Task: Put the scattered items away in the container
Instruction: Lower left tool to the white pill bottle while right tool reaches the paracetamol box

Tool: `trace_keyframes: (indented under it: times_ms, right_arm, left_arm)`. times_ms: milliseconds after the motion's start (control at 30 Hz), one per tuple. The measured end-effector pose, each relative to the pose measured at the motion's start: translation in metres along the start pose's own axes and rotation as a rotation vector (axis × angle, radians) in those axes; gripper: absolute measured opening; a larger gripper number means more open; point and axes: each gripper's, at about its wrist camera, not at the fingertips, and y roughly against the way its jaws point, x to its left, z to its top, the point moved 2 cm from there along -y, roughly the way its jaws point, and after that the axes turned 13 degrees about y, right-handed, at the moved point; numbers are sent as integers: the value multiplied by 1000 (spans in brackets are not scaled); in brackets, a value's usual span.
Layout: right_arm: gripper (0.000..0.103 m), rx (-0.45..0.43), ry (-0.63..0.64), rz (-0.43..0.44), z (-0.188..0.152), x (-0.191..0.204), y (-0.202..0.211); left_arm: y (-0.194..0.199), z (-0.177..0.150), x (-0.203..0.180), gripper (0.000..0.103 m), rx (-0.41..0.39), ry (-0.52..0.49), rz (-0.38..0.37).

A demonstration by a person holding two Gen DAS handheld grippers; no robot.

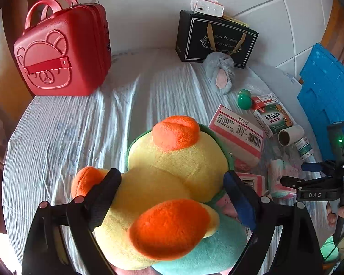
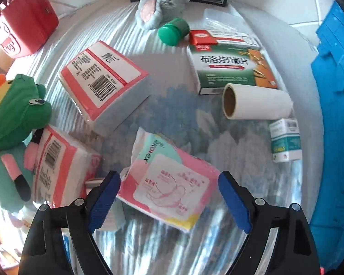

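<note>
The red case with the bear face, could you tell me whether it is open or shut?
Shut: the red case stands upright, its two halves together.

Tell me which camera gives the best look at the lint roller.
The right wrist view: the lint roller lies large and sharp on the bed, cardboard core facing the camera, just below the green medicine box. In the left wrist view it is small, far right, near the blue crate.

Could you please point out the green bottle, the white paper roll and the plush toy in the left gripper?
green bottle (image 2: 173, 32): right wrist view, on its side wall.
white paper roll (image 2: 260, 100): right wrist view, on its white outer wrap.
plush toy (image 1: 172, 178): left wrist view, on its yellow body.
</note>
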Motion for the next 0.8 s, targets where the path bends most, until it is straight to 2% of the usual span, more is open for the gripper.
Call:
trace_keyframes:
  times_ms: [100,167,233,333,500,600,700,800]
  right_arm:
    - [89,-85,1,38,-22,5,30]
    - [85,-126,28,84,-29,10,40]
    - [74,-144,59,131,-47,19,46]
    - [64,-143,110,191,-68,41,42]
    - [62,-124,146,243,-99,72,38]
    - [62,-118,130,256,-118,81,39]
    - [62,-110,111,241,-132,92,39]
    - [62,-118,88,211,-142,105,38]
  left_arm:
    - [29,-10,4,91,-51,59,18]
    - [45,-26,5,91,-62,75,39]
    - [57,-48,0,91,-64,79,51]
    - [64,-87,-6,91,-32,91,49]
    - [59,-141,-5,91,50,81,38]
    - [47,-162,2,81,88,51,46]
    - [30,-170,14,78,91,25,66]
    - [5,-167,26,68,93,6,61]
